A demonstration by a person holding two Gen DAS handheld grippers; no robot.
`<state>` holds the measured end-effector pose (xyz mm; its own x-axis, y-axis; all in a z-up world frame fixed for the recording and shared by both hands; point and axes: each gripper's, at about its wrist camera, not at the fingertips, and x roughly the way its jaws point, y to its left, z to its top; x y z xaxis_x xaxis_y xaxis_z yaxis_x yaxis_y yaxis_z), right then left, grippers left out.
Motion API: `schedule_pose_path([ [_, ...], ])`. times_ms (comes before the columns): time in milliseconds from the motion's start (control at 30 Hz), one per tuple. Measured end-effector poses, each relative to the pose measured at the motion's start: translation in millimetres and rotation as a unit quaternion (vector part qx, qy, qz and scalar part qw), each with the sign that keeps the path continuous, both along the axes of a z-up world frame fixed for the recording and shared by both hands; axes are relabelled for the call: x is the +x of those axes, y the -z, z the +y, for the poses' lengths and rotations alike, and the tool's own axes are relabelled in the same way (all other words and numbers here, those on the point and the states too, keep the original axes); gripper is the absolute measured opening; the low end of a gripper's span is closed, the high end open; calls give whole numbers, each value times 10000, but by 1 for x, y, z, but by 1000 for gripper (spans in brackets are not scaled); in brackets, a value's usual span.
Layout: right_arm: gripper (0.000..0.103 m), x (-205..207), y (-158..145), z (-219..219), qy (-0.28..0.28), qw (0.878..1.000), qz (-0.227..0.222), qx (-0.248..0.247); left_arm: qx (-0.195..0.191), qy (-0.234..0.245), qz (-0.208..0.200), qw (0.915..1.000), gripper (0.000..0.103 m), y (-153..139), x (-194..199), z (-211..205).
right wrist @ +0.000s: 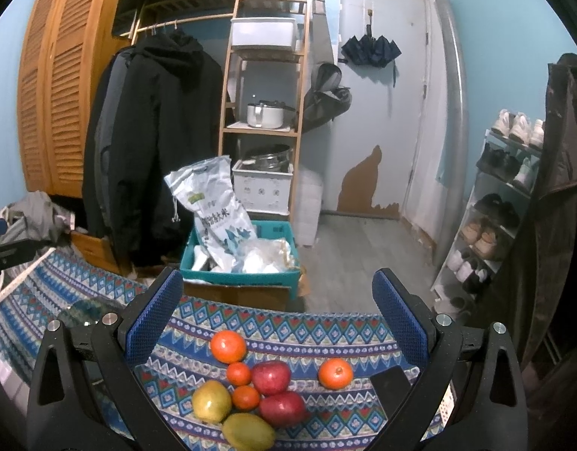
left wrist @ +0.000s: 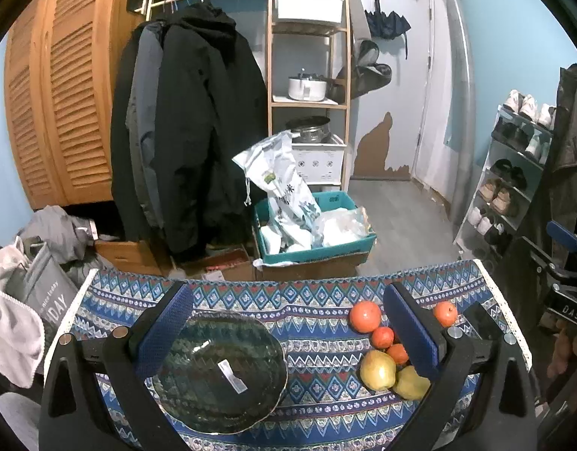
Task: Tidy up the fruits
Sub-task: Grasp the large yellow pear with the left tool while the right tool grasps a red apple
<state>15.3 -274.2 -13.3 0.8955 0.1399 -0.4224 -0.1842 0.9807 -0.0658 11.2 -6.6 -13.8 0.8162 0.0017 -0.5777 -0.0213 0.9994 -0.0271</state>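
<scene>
Across the lower frame runs a patterned blue tablecloth, fruit pile at its centre, glass bowl lower left in the left view. Left gripper and right gripper gape wide, empty. Coats upper left, shoe rack far right.

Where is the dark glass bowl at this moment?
In the left wrist view, the dark green glass bowl sits empty on the patterned blue tablecloth, left of the fruit pile.
</scene>
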Motion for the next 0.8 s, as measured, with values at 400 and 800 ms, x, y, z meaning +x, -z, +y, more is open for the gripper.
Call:
schedule_pose_path([
  [400,99,23,38,-5,-60,9959,882,-184,54,308,803,9963,102,48,24,-17],
  [800,99,45,90,-10,-144,9840,1728,-404,110,588,1481,9872,102,98,45,-44],
])
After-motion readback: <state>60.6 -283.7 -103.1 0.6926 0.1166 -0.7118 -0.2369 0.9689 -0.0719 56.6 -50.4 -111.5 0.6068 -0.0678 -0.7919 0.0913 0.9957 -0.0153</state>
